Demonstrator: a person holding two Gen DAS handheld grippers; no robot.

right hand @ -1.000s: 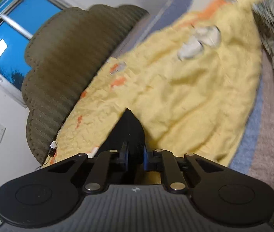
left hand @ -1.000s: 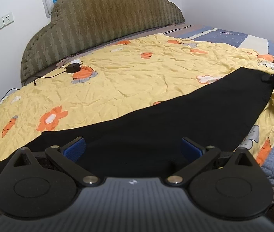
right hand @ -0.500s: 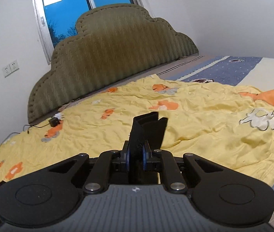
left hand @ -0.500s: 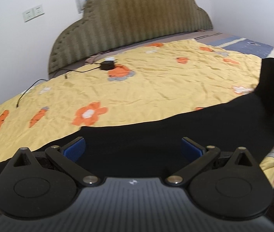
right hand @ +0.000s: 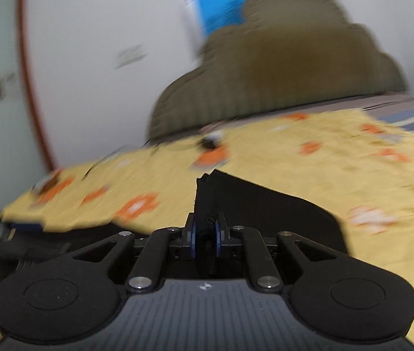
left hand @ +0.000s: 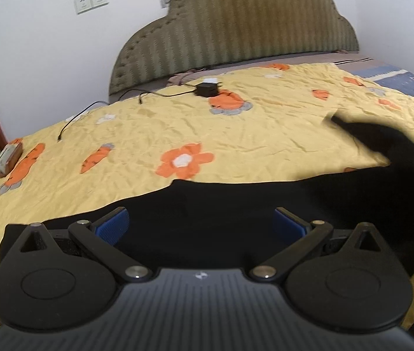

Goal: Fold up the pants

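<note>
The right gripper [right hand: 205,232] is clamped on an end of the black pants [right hand: 265,204], whose cloth rises between its blue pads [right hand: 193,235] and hides the pinch itself. That view is smeared by motion blur. The left gripper [left hand: 201,223] stands with its jaws wide apart over the pants [left hand: 236,204], nothing between them; the cloth's near part is cut off behind its body. The pants lie across the near edge of the yellow flowered quilt [left hand: 236,134]. Beyond them the quilt is open up to a charger [left hand: 206,89] and the headboard [left hand: 236,29].
</note>
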